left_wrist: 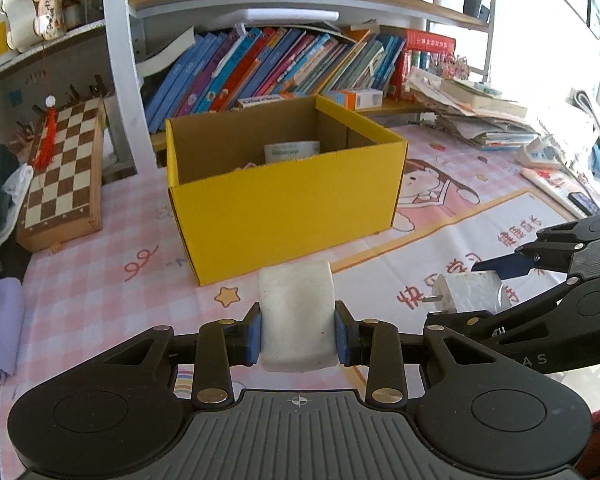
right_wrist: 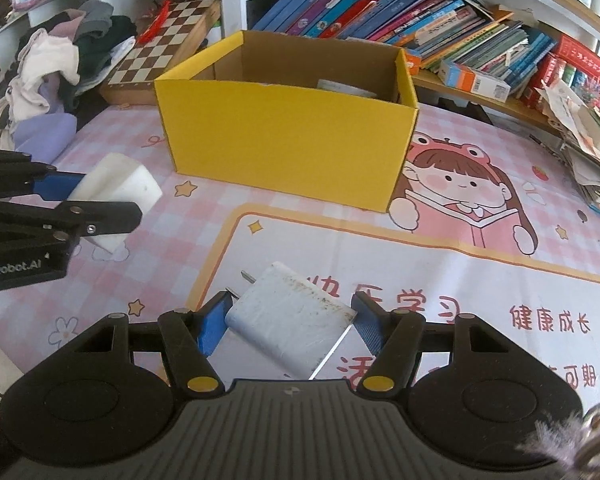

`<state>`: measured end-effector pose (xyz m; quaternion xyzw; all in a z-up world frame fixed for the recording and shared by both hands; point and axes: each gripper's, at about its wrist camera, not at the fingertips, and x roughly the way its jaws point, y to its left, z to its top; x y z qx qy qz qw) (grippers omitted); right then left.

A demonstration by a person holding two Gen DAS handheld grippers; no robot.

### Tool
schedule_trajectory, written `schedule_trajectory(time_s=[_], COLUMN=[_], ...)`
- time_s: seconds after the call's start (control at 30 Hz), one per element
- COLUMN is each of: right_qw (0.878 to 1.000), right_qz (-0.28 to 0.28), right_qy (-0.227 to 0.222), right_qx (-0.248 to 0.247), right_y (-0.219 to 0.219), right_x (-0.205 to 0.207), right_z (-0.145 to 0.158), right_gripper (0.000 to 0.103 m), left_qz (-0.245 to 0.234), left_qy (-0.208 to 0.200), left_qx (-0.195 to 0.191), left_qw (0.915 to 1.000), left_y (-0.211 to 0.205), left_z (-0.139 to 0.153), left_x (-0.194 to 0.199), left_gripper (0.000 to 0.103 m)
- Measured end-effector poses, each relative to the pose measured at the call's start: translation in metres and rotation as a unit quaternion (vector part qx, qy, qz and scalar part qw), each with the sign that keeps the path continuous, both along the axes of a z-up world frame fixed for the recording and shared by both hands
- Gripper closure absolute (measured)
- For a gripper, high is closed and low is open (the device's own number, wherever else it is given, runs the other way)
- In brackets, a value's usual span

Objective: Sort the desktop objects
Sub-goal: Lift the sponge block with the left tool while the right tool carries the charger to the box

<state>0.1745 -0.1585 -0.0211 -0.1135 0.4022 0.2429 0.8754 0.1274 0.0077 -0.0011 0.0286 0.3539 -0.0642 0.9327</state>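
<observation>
A yellow box (left_wrist: pixel 284 204) is set on the desk (left_wrist: pixel 100 292). Just before it, a white block (left_wrist: pixel 296 316) is clamped in the left tongs (left_wrist: pixel 299 339), and a white charger (right_wrist: pixel 288 320) in the right tongs (right_wrist: pixel 288 326).

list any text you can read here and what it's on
"健康成长": desk mat
"enRobot.AI", start cut off: left gripper body
"AS", rest hidden: right gripper body
Large pink characters on the mat: partly covered, not fully readable
Book spines, red box, small orange box: too small or blurred
</observation>
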Motion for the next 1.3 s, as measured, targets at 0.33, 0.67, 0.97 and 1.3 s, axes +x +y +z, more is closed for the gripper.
schedule_trajectory(time_s=[0.33,0.67,0.97,1.3], right_qw=[1.0,0.999,0.996,0.991], right_qz=[0.003,0.025,0.061,0.088], right_qy=[-0.007,-0.029,-0.062,-0.095], right_qx=[0.006,0.014,0.023,0.029], right_y=[-0.006,-0.005,0.003,0.011], right_x=[0.011,0.033,0.064,0.111], right_z=[0.011,0.034,0.061,0.083], right_gripper=[0.039,0.039,0.039,0.039], left_qz=[0.005,0.008,0.014,0.04], left_qy=[-0.014,-0.044,-0.075,-0.092], left_qx=[-0.005,-0.004,0.005,0.014], left_qw=[0.9999,0.999,0.997,0.9948], left_y=[0.0,-0.003,-0.005,-0.001], left_z=[0.011,0.03,0.049,0.058], left_x=[0.006,0.021,0.044,0.078], left_gripper=[0.07,0.071,0.071,0.071])
